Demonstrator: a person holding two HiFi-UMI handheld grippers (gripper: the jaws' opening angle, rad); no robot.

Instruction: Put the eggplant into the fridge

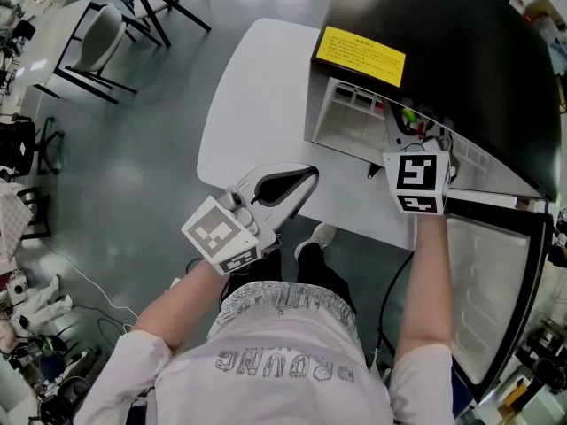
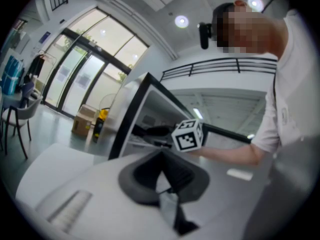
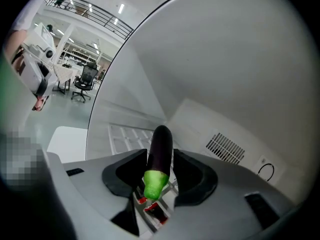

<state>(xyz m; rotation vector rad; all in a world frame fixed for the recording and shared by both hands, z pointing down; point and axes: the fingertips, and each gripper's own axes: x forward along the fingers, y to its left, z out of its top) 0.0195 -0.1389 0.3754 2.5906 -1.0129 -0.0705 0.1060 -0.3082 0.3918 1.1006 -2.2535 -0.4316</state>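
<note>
The dark purple eggplant (image 3: 161, 146) with its green stem end (image 3: 154, 183) lies lengthwise between the pads of my right gripper (image 3: 160, 153), which is shut on it. That gripper (image 1: 413, 131) reaches into the open black fridge (image 1: 443, 42), and only a green bit of the eggplant (image 1: 409, 116) shows in the head view. Behind the eggplant are the white inner wall (image 3: 225, 74) and a ribbed shelf (image 3: 125, 134). My left gripper (image 1: 306, 177) hovers over the near edge of the white table (image 1: 257, 87), shut with nothing in it (image 2: 161, 155).
The fridge door (image 1: 487, 282) hangs open at the right, beside my right arm. A yellow label (image 1: 359, 56) is on the fridge top. Chairs (image 1: 106, 42) stand at the far left. A vent grille (image 3: 225, 147) sits low on the fridge's back wall.
</note>
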